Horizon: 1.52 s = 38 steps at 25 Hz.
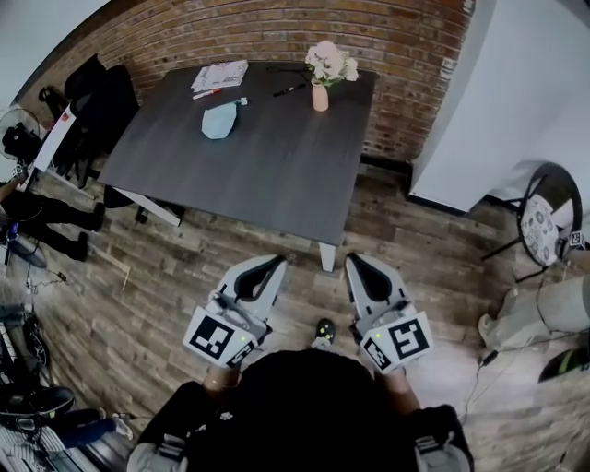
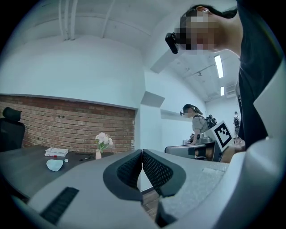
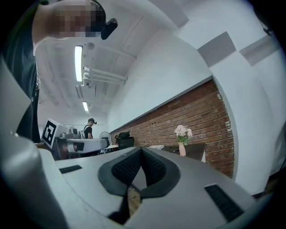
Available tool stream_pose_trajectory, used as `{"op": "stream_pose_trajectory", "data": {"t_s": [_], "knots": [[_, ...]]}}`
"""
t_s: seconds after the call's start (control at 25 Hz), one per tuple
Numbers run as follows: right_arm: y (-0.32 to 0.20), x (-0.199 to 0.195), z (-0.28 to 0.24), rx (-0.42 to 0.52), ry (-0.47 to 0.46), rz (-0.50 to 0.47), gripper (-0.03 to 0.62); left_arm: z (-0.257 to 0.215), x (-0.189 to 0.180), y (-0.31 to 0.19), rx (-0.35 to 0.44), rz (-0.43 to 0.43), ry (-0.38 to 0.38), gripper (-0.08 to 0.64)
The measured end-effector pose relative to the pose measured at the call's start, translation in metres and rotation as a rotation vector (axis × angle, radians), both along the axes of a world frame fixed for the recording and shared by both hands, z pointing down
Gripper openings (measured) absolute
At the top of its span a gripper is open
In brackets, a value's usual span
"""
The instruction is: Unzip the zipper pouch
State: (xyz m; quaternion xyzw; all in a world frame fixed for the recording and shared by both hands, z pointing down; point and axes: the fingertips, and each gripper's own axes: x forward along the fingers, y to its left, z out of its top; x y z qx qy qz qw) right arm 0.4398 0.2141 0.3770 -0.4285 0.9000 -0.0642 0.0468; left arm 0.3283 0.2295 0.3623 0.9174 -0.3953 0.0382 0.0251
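Closest in, at the bottom edge of the head view: person's head and shoulders, partly cut off. Just beyond, left gripper and right gripper side by side over the wooden floor, short of the surface. Jaws pressed together on both, nothing between them, plain in each gripper's own view.

Zipper pouch: pale blue, lying toward the far left of the surface, untouched, well apart from both grippers. Papers and a red pen just beyond it. Black pen and pink vase of pale flowers to its right. Brick wall behind, black office chair at far left.

Pouch small but visible at left in the left gripper view, not seen in the right gripper view, which catches only the vase and the wall. Zipper too small to make out anywhere. Only in the left gripper view: another person, standing far off.
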Motion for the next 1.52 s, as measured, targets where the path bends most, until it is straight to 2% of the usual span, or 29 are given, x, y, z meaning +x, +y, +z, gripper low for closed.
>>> {"op": "stream_pose_trajectory", "data": {"t_s": [0.16,0.32,0.48,0.64,0.8,1.04,1.28,1.52], "knots": [[-0.006,0.006,0.006,-0.017,0.009,-0.011,0.0,0.0,0.006,-0.007,0.002,-0.007,0.01,0.005],[-0.011,0.003,0.008,-0.024,0.013,-0.026,0.0,-0.002,0.004,-0.012,0.038,-0.012,0.028,0.005],[-0.015,-0.001,0.007,-0.022,0.027,-0.054,0.0,-0.002,-0.004,-0.013,0.042,-0.051,0.028,0.005],[-0.024,-0.012,0.01,-0.021,0.039,-0.086,0.0,-0.001,-0.019,-0.018,0.056,-0.1,0.039,0.005],[-0.031,-0.031,0.011,-0.019,0.045,-0.126,0.0,0.012,-0.045,-0.017,-0.001,-0.17,0.016,0.005],[-0.053,-0.067,0.005,0.01,0.045,-0.189,0.0,0.01,-0.083,-0.029,0.034,-0.239,-0.02,0.005],[-0.072,-0.102,-0.007,0.026,0.071,-0.207,0.0,0.007,-0.111,-0.048,0.037,-0.232,-0.05,0.005],[-0.093,-0.118,0.002,0.017,0.11,-0.166,0.0,0.013,-0.125,-0.079,0.059,-0.176,0.025,0.005]]}}
